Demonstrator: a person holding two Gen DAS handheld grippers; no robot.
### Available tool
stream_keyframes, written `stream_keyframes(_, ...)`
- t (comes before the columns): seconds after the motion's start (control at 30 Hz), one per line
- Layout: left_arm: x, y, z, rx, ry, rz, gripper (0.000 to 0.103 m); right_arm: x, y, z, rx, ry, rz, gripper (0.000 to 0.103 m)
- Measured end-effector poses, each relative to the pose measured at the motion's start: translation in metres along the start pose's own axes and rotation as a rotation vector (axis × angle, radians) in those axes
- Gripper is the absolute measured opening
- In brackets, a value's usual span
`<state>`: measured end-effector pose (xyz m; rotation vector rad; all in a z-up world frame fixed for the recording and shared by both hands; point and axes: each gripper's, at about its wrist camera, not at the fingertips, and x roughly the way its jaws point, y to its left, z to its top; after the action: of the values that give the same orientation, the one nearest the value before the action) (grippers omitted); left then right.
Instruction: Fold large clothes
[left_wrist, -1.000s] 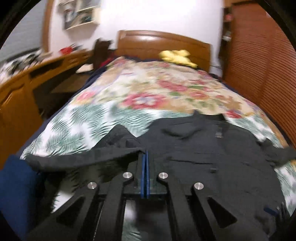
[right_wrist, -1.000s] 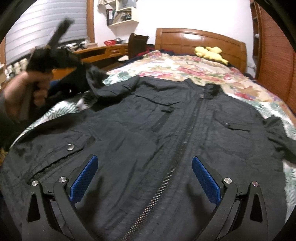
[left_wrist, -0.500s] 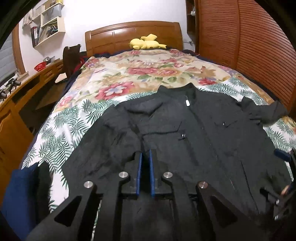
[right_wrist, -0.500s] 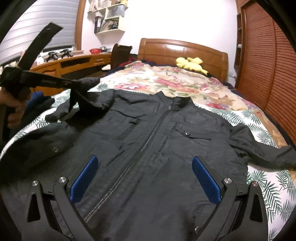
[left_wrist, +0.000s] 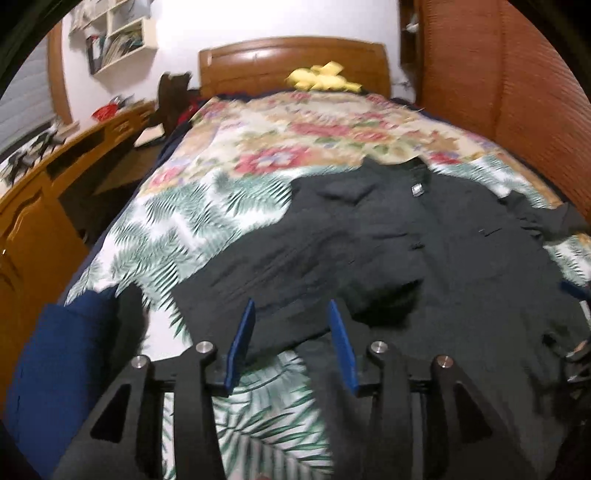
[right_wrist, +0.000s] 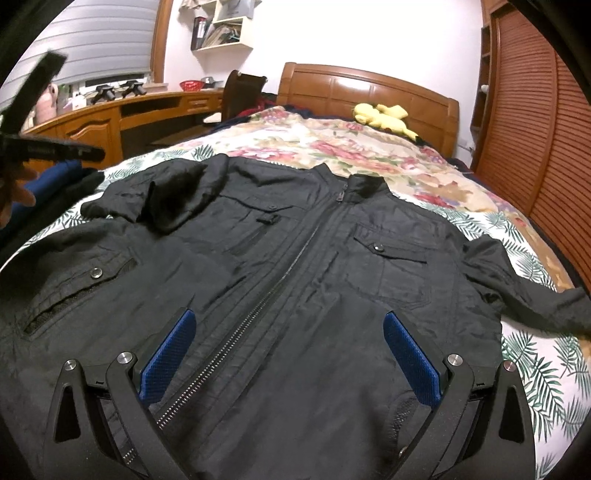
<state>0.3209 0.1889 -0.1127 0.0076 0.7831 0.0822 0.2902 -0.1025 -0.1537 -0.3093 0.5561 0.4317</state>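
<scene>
A black zip-up jacket (right_wrist: 332, 258) lies face up on the floral bedspread (right_wrist: 369, 147), collar toward the headboard. One sleeve (right_wrist: 177, 199) is folded in over the chest; the other sleeve (right_wrist: 535, 295) trails out to the right. My left gripper (left_wrist: 291, 332) hovers over the folded sleeve's edge (left_wrist: 280, 288), its jaws opening, the pads clear of the fabric and nothing pinched. From the right wrist view the left gripper (right_wrist: 48, 151) shows at the left in a hand (right_wrist: 14, 188). Over the jacket's lower front my right gripper (right_wrist: 291, 354) stands wide open, holding nothing.
A yellow plush toy (right_wrist: 380, 114) rests by the wooden headboard (right_wrist: 369, 88). A wooden desk (right_wrist: 110, 118) and a chair (right_wrist: 240, 92) run along the left. Slatted wardrobe doors (right_wrist: 535, 110) stand on the right. Dark blue cloth (left_wrist: 62, 350) lies at the bed's near left corner.
The left gripper, shut on the sleeve before, has parted its jaws and let it go. The sleeve now lies on the jacket's chest, and the gripper has drawn back left.
</scene>
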Motion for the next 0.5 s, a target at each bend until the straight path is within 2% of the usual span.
stream_keyframes(0.27, 0.044, 0.04, -0.032, -0.084, 0.094, 0.088, 0.044, -0.002, 0.013, 0.0, -0.045, -0.018, -0.019, 0.103)
stream_keyframes(0.5, 0.067, 0.054, -0.042, -0.141, 0.147, 0.078, 0.049, -0.001, 0.017, 0.0, -0.051, -0.014, -0.002, 0.103)
